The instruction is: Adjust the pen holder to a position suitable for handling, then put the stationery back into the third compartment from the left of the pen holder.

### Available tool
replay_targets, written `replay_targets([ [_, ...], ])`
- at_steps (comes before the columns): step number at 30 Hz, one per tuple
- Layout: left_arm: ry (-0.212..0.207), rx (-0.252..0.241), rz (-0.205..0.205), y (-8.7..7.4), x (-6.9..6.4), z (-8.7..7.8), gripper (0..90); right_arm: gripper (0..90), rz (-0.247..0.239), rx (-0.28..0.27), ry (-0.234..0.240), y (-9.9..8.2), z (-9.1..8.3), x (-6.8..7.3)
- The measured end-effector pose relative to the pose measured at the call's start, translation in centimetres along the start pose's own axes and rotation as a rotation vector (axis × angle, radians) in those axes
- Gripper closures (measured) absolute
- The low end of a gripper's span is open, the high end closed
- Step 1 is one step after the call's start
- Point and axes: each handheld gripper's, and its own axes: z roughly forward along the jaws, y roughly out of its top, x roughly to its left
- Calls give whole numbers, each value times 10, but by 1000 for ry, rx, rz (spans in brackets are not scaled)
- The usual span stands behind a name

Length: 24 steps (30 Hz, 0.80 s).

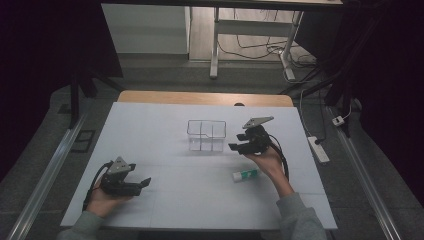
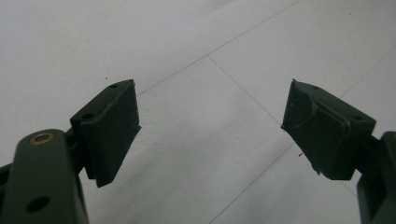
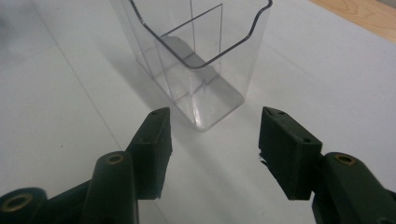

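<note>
From above, the clear plastic divided box sits mid-table; the right gripper hovers just beside it, the white glue stick nearer the person.

Left gripper: jaws wide, holding nothing.

Right gripper: wide; the box looks light, slippery, best taken by its rim.

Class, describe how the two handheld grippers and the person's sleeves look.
Both the left gripper and right gripper are black, each topped by a grey three-cornered plate, with blocky jaw pads, brass-coloured rivets and a trailing black cable. The sleeves are grey.
</note>
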Motion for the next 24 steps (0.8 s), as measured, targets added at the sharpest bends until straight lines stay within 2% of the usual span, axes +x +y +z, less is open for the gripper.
replay_targets([
  [4, 2, 1, 4, 0, -1, 0, 182, 403, -21, 13, 17, -4, -7, 2],
  [13, 3, 1, 3, 0, 0, 0, 182, 371, -34, 12, 57, -14, -21, 4],
  [24, -1, -1, 7, 2, 0, 2, 183, 353, -107, 23, 108, -23, -36, 11],
])
